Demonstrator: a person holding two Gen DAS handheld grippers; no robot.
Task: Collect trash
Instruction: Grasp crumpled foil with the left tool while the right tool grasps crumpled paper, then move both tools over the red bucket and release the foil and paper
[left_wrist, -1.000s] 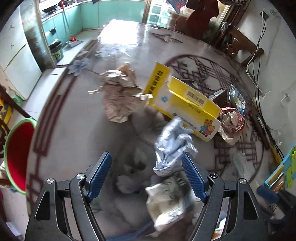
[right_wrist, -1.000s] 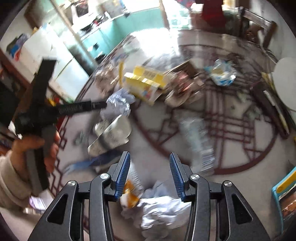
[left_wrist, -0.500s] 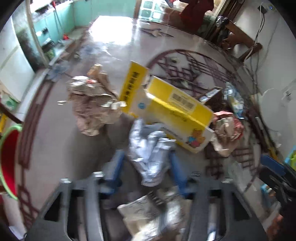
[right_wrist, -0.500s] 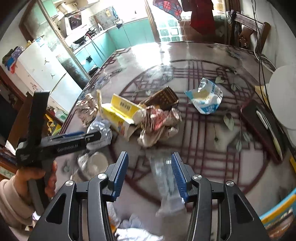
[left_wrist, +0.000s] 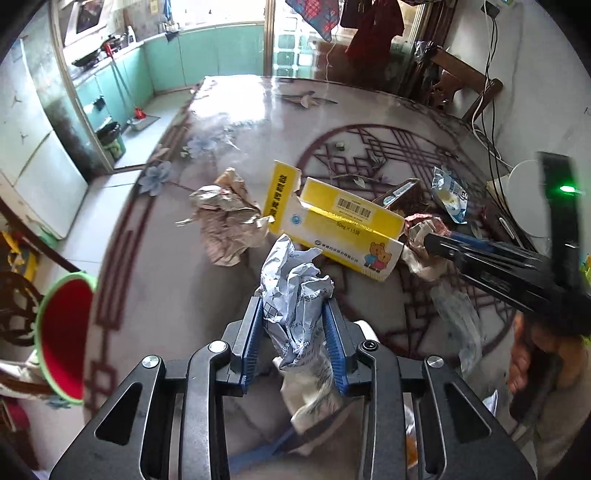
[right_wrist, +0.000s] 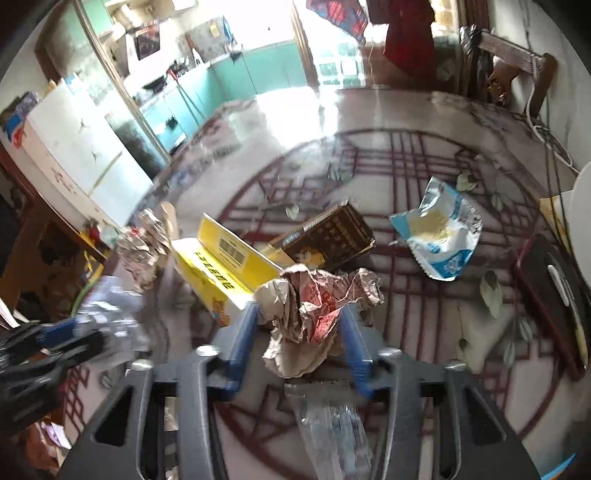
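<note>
Since the earlier frames both grippers have been closing. One second ago the left gripper (left_wrist: 295, 325) was standing wide apart over the crumpled white paper (left_wrist: 293, 295); now its blue pads are pressing on that paper from both sides, and the paper is sticking up between them and hanging down below them. The right gripper (right_wrist: 299, 332) was before over a clear plastic wrapper (right_wrist: 332, 421) with nothing between its jaws; now it is reaching further forward, and its jaws have just been closing on the crumpled brown and red paper (right_wrist: 317, 306). The pads are touching this paper on both sides, though the picture is blurred there.

Just ahead of the left gripper the yellow box (left_wrist: 343, 225) is lying open on the table (left_wrist: 166, 288), and ahead to the left of it a crumpled brown paper ball (left_wrist: 229, 221) is resting. To the far left of this gripper, beyond the table edge, the red bucket with a green rim (left_wrist: 62, 332) is standing.

Ahead of the right gripper a dark brown box (right_wrist: 332, 236) is leaning beside the yellow box, and further to the right a blue and white bag (right_wrist: 439, 236) is lying flat on the table. The clear plastic wrapper is now lying under the right gripper.
</note>
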